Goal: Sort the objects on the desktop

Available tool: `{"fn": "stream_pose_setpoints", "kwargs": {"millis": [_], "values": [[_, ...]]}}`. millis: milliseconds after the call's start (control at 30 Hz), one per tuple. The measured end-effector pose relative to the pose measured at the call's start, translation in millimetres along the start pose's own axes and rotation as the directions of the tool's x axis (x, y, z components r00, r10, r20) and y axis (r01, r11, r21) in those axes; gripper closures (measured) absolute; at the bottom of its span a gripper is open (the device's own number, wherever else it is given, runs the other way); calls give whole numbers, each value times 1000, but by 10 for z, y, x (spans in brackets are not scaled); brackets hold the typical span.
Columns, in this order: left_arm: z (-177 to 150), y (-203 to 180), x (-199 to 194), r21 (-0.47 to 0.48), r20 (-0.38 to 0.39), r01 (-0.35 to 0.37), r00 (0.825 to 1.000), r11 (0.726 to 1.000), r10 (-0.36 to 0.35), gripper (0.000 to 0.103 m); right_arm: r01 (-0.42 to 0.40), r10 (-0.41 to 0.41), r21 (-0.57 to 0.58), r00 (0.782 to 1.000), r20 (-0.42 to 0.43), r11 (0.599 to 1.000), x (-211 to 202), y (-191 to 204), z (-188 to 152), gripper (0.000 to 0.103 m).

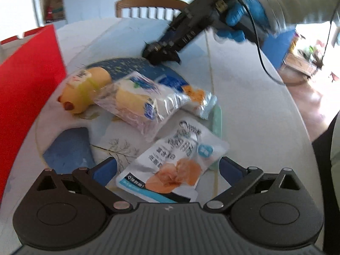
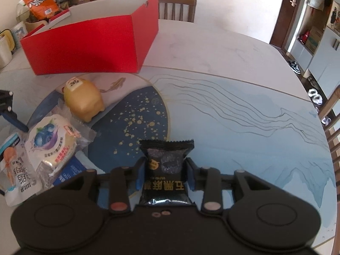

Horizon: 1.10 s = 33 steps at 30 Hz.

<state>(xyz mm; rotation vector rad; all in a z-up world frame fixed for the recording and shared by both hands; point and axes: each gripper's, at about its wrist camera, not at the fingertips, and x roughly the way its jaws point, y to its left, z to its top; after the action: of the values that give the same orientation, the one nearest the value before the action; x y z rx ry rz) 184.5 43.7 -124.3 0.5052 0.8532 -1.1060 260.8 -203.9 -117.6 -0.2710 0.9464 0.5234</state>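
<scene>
Black snack packet (image 2: 166,170) clamped in right gripper (image 2: 165,175), left gripper (image 1: 167,170) spread wide above white pouch (image 1: 176,165), yellow pig toy (image 1: 85,89) beside red box (image 2: 89,44).

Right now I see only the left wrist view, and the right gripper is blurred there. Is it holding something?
Observer: Yes, the right gripper is shut on a small black packet.
Operator: Is the red box open on top?
Observer: Yes, the red box has no lid. Its white inner walls show, but its floor is hidden.
Operator: Is anything behind it?
Observer: An orange snack bag stands beyond its far corner.
</scene>
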Motion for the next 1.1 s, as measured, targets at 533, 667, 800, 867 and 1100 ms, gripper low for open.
{"fn": "stream_pose_setpoints", "kwargs": {"millis": [533,667,800,867,1100], "values": [[-95,-67,-95,90,66,-13,998,996,7,35,45,-45,31,999,-10,998,33,44,57,66],[-145,-102,-129,32,87,-43,995,999,40,40,55,-55,36,998,-10,998,47,50,76,66],[-171,-100,-173,-67,103,-62,992,996,69,42,67,-67,36,998,-8,997,39,73,75,66],[-189,-96,-188,-111,111,-72,990,991,84,42,69,-69,33,998,-7,997,34,88,77,67],[-209,-68,-200,-233,110,-120,983,965,148,43,52,-52,17,999,0,999,-31,137,58,68]]}}
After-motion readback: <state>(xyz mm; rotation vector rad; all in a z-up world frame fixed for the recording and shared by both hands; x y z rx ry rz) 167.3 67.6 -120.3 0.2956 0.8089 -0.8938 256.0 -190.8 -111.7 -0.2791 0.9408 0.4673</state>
